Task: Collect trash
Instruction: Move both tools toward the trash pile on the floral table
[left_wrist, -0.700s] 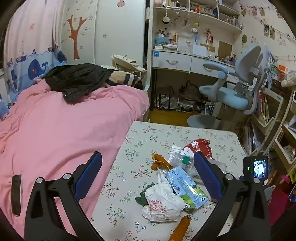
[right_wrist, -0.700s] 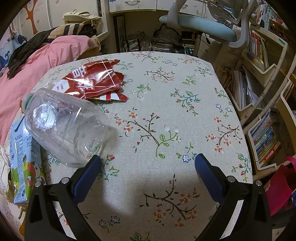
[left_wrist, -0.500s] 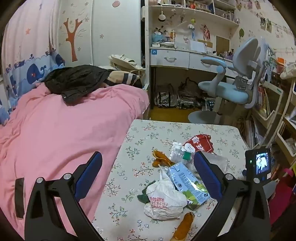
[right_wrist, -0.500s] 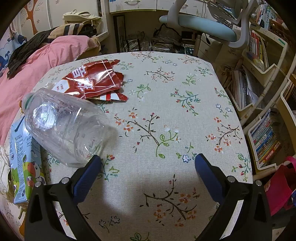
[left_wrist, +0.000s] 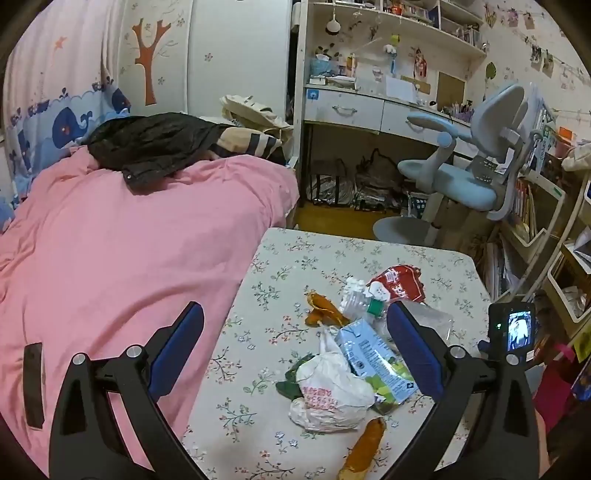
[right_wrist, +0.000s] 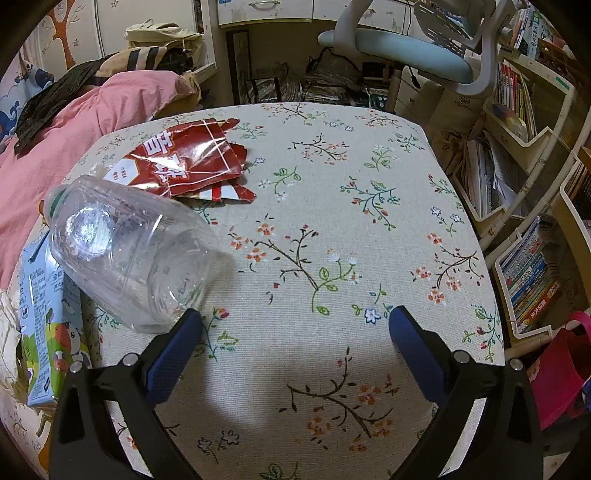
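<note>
Lower left of right view: right gripper (right_wrist: 294, 338) and left gripper (left_wrist: 294, 345) spread, empty; clear bottle (right_wrist: 129, 254) lies sideways, may roll if nudged.

Left wrist cam sits back from the floral table (left_wrist: 332, 254), looking across it and into the room past its own open fingers. Right wrist cam is close over the same table (right_wrist: 369, 229), tilted steeply down. Both catch the clear bottle (left_wrist: 360, 301) (right_wrist: 129, 254), red wrapper (left_wrist: 397, 282) (right_wrist: 184, 162) and milk carton (left_wrist: 373, 356) (right_wrist: 44, 317)
</note>
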